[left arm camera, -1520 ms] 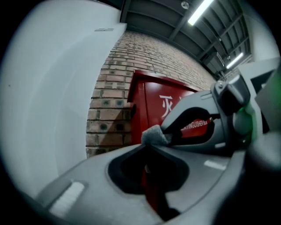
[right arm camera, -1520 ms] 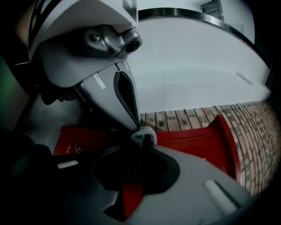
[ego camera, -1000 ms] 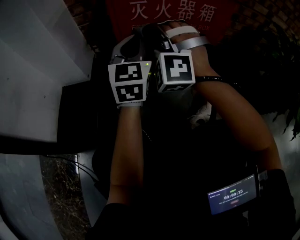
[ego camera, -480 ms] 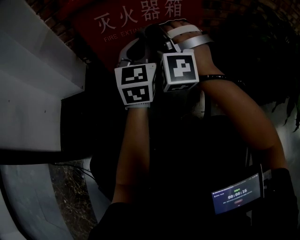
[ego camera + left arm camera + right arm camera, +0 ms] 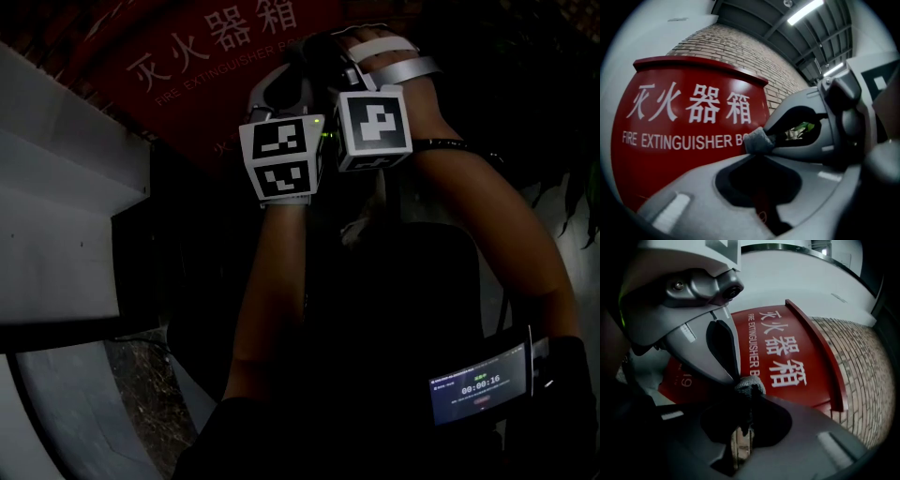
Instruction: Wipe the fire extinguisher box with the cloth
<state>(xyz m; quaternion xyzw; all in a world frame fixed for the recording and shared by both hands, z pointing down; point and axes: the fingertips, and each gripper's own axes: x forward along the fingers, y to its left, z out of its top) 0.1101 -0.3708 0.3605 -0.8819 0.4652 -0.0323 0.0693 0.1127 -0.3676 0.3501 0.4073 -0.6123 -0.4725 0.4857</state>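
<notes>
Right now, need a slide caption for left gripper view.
Left gripper pinches a grey cloth before the red fire extinguisher box.

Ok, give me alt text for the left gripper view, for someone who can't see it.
A red fire extinguisher box with white Chinese characters and English lettering fills the left of the picture, with a brick wall behind it. In the foreground, the grey jaws of the left tool are closed on a small wad of grey cloth.

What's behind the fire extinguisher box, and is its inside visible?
A brick wall stands behind the red fire extinguisher box. The box's solid lettered front covers whatever is inside.
</notes>
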